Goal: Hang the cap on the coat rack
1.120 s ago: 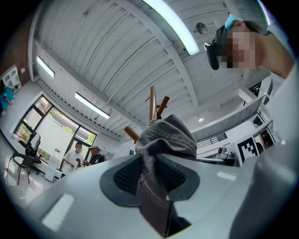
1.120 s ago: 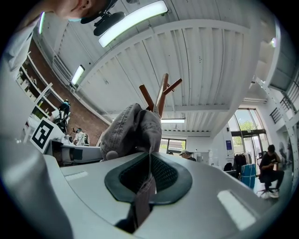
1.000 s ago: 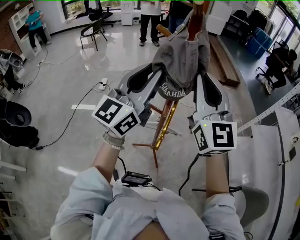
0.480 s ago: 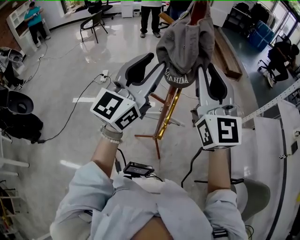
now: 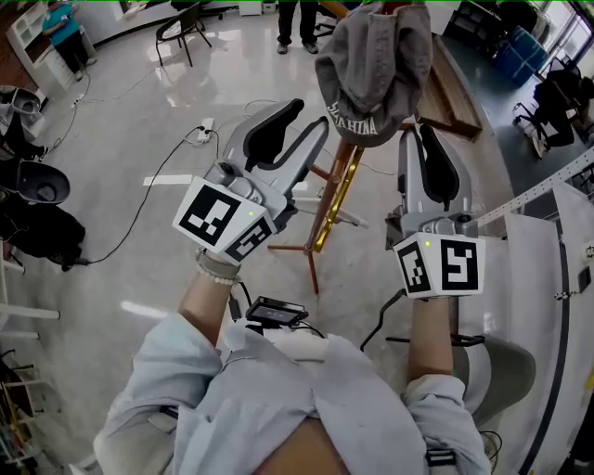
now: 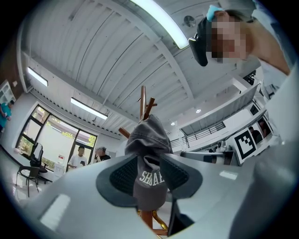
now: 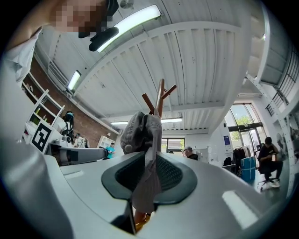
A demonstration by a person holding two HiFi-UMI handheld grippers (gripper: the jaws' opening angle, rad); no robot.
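A grey cap (image 5: 371, 65) with white lettering hangs on the top pegs of the wooden coat rack (image 5: 334, 209). My left gripper (image 5: 302, 119) sits below and left of the cap, jaws open and apart from it. In the left gripper view the cap (image 6: 147, 140) hangs from the rack (image 6: 143, 98) ahead of the spread pads, untouched. My right gripper (image 5: 419, 132) is just below the cap's right edge, jaws open. In the right gripper view the cap's (image 7: 140, 135) loose edge hangs between the wide pads, under the rack (image 7: 160, 95). Neither gripper presses on it.
The rack's legs (image 5: 302, 255) stand on a shiny floor with cables and a power strip (image 5: 200, 130). People (image 5: 297, 19) and a chair (image 5: 181, 32) are at the back. A white table (image 5: 548, 306) runs along the right; black bags (image 5: 32, 227) lie at left.
The left jaws have opened and let the cap go. Both grippers have drawn back and down from the cap, which stays hanging on the rack.
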